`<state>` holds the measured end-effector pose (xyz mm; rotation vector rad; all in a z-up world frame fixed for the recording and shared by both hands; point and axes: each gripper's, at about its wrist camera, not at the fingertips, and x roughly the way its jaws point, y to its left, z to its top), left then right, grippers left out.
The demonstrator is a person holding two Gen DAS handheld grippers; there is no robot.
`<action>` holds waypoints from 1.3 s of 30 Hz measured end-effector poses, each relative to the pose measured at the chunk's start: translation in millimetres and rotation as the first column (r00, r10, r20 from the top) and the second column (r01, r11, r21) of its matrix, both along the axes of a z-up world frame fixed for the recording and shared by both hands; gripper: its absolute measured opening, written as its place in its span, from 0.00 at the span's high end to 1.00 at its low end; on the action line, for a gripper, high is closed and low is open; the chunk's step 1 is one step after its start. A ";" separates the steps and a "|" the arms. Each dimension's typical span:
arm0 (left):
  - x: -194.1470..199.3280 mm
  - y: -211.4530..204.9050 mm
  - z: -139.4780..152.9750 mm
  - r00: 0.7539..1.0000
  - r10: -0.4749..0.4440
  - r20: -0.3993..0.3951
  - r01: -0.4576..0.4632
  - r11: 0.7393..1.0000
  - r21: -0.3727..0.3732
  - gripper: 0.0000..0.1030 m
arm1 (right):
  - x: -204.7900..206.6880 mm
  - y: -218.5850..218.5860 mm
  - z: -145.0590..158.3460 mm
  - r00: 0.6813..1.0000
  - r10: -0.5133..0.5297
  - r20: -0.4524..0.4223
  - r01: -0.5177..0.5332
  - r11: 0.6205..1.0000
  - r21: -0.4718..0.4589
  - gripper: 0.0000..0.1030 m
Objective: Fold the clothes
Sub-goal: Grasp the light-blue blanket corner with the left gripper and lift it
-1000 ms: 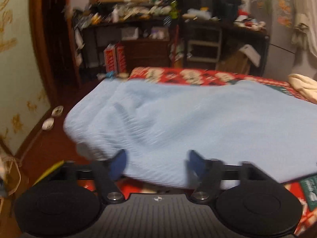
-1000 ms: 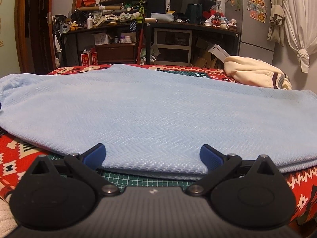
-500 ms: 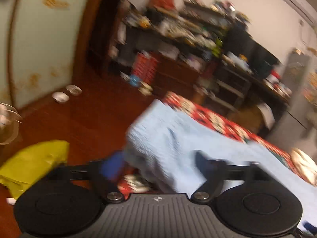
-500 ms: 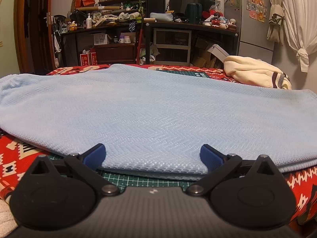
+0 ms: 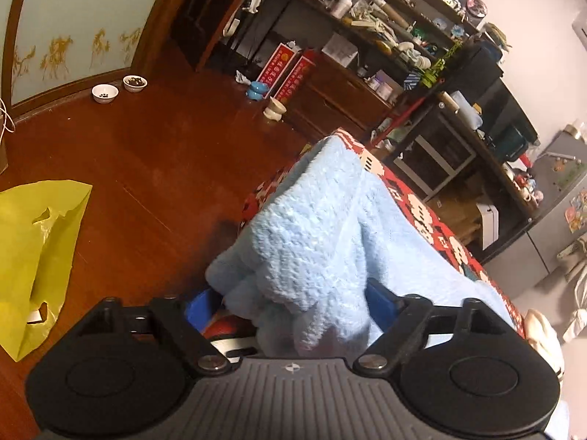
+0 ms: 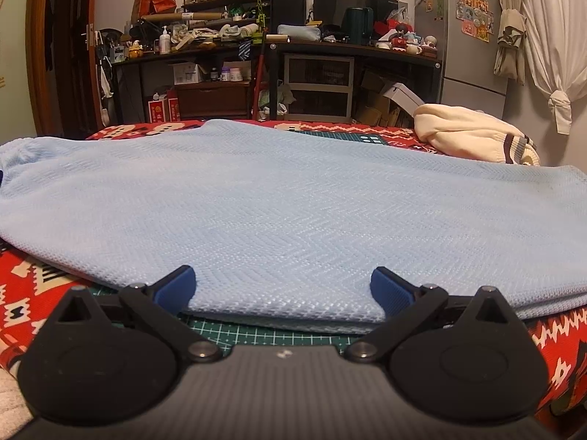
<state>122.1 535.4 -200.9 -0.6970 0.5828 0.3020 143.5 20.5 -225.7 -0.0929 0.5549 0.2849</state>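
Within a second the left gripper (image 5: 290,304) has swung to the sweater's (image 6: 293,212) end, where bunched knit now fills its wide-open jaws, unpinched. The right gripper (image 6: 282,286), jaws open, still rests at the near hem on the table (image 6: 36,286). A fold looks imminent.

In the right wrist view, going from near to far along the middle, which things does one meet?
Right tool → green cutting mat → light blue garment → red patterned cover → dark shelves against the wall.
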 end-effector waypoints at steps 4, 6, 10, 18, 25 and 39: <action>-2.4 -18.4 19.3 0.998 0.022 0.059 -0.030 0.990 0.139 0.39 | 0.7 0.6 -0.1 1.000 -0.001 0.000 0.001 1.000 0.002 0.00; -1.1 -31.3 30.7 0.996 -0.007 0.090 -0.014 0.974 0.225 0.40 | 1.2 0.9 -0.4 1.000 -0.005 0.002 0.005 1.000 0.002 0.00; 17.1 -20.5 15.8 1.000 0.023 -0.006 -0.022 0.986 0.163 0.27 | 2.1 1.1 -0.6 1.000 -0.007 0.003 0.007 1.000 0.003 0.00; 9.0 -49.2 38.6 0.997 0.047 0.054 -0.061 0.956 0.287 0.61 | 3.9 -1.7 0.2 1.000 0.004 0.000 -0.004 1.000 0.006 0.00; 23.1 -142.1 105.3 0.974 -0.190 0.122 0.080 0.796 0.600 0.63 | 8.4 -20.7 19.1 0.998 -0.054 0.026 0.053 0.997 0.060 0.00; 44.0 -375.6 20.9 0.756 -0.609 -0.241 0.506 0.311 0.805 0.63 | 19.6 -108.0 47.0 0.973 -0.221 0.067 0.203 0.957 0.210 0.00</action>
